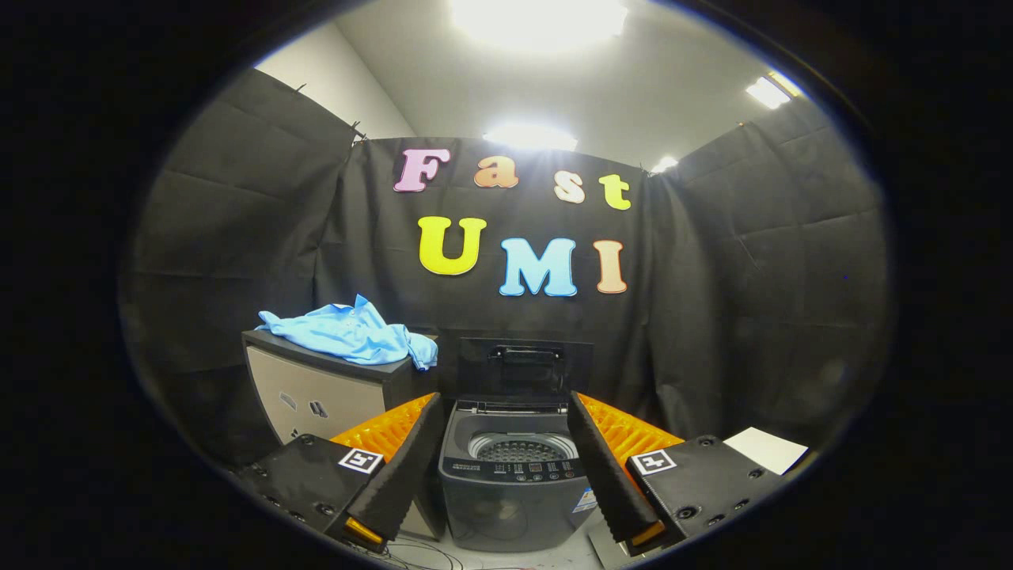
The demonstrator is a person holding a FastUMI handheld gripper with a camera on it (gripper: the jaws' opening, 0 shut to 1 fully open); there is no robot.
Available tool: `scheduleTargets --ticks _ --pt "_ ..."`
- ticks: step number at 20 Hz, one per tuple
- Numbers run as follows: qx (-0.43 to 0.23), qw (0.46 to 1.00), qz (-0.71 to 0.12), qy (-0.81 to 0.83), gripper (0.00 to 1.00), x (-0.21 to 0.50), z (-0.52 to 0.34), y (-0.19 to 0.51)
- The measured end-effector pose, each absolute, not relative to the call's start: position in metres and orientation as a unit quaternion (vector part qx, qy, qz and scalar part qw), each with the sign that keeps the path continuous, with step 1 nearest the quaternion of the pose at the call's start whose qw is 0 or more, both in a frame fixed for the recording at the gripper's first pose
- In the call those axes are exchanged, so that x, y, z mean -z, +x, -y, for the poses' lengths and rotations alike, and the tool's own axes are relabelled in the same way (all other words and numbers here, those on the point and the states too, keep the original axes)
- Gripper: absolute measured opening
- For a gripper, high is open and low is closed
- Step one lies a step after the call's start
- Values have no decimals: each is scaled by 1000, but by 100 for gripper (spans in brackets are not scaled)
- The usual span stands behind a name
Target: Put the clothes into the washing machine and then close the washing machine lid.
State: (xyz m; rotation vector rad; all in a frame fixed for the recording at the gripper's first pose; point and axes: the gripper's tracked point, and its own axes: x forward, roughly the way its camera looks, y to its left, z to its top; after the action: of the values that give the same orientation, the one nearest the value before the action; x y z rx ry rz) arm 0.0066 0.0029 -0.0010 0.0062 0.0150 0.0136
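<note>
Gripper view, looking straight at a small dark grey top-loading washing machine (513, 475) on the floor, seen right through the gap of the claw (503, 459). Claw fingers (400, 467) spread wide, gripping nothing, one on each side of the washer. Black washer lid (525, 366) standing upright, perforated metal drum (520, 450) showing underneath. Crumpled light blue shirt (352, 332) lying on top of a beige cabinet with a dark top (316, 392), just left of the washer and beyond the fingers. White paper sheet (766, 449) off to the right.
</note>
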Motion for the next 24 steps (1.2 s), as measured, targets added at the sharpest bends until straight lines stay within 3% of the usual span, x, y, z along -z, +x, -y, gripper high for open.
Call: scheduleTargets --ticks 24 --pt "-16 1000 -2 13 98 -15 -12 15"
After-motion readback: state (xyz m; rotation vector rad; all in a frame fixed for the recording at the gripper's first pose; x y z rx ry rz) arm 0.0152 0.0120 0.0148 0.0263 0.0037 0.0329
